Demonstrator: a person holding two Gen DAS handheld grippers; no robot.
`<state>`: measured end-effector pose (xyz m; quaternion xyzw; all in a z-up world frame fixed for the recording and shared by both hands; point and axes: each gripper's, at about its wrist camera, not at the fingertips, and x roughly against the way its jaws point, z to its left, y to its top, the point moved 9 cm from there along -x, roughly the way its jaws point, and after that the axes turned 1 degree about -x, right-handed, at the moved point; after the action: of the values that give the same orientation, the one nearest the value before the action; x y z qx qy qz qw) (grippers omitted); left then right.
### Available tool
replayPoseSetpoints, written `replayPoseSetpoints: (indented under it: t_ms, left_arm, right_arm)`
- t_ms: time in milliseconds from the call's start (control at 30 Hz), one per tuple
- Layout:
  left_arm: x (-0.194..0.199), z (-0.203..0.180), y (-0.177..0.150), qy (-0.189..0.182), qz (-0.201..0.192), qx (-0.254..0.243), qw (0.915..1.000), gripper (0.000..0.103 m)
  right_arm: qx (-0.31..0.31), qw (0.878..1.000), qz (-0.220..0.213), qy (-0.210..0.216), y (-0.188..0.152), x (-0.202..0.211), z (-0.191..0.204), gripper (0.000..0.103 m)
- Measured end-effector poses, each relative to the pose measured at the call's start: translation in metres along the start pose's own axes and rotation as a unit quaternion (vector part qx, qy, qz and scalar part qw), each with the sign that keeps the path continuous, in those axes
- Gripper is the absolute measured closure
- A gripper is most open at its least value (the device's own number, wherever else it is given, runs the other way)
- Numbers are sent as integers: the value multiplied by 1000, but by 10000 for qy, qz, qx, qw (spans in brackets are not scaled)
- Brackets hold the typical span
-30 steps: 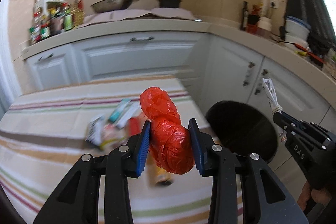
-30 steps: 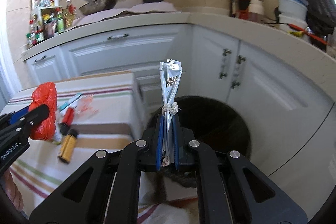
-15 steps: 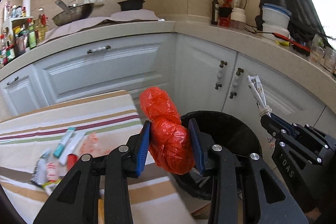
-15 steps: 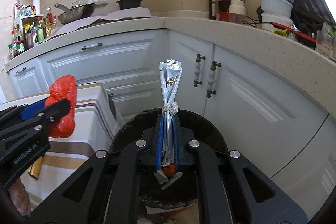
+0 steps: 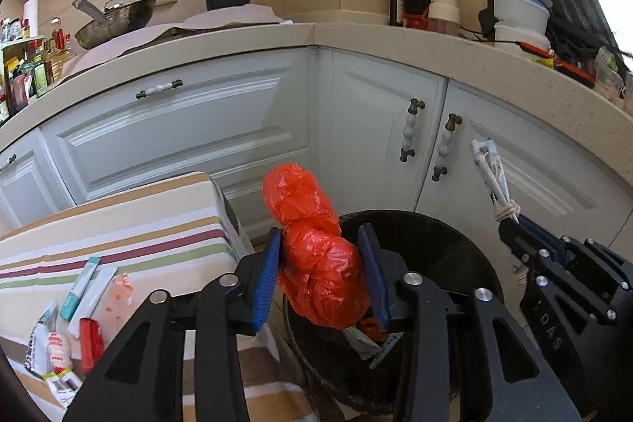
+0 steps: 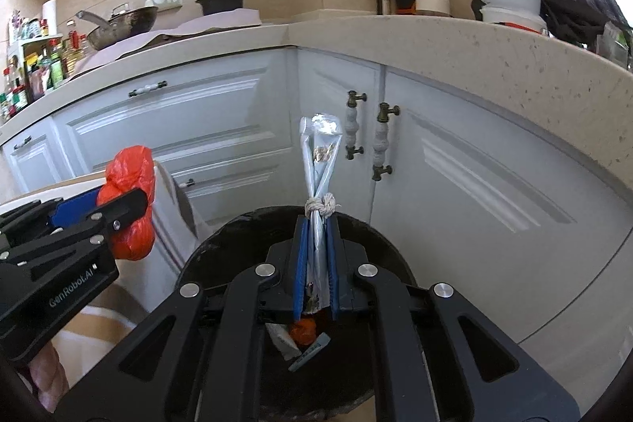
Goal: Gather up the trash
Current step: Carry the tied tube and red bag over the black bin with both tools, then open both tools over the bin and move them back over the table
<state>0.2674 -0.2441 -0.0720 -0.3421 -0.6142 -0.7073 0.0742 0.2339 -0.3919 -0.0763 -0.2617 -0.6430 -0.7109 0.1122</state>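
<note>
My left gripper (image 5: pixel 321 273) is shut on a crumpled red plastic bag (image 5: pixel 316 256) and holds it over the left rim of the round black bin (image 5: pixel 443 244). The bag also shows in the right wrist view (image 6: pixel 130 208). My right gripper (image 6: pixel 316 256) is shut on a knotted silvery wrapper (image 6: pixel 321 165) and holds it above the black bin (image 6: pixel 379 248). The wrapper shows in the left wrist view (image 5: pixel 492 180) too. Some scraps (image 6: pixel 302 337) lie inside the bin.
A table with a striped cloth (image 5: pixel 130 228) stands left of the bin, with several wrappers and tubes (image 5: pixel 75 315) on it. White corner cabinets (image 5: pixel 379 129) with knobbed handles stand behind the bin. The worktop above carries a wok (image 5: pixel 114 22), a pot and bottles.
Both grippers have swung right from the table toward the bin with their loads still held. The bin now lies under them and the table has slid to the left.
</note>
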Motion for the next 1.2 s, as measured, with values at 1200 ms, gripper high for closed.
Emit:
replayPoseSetpoints:
  t_ms: [1200]
  left_arm:
    - [112,148,-61,1287,229,703,9889,26]
  right_arm:
    - [318,9924,334,1145,-28,57,138,66]
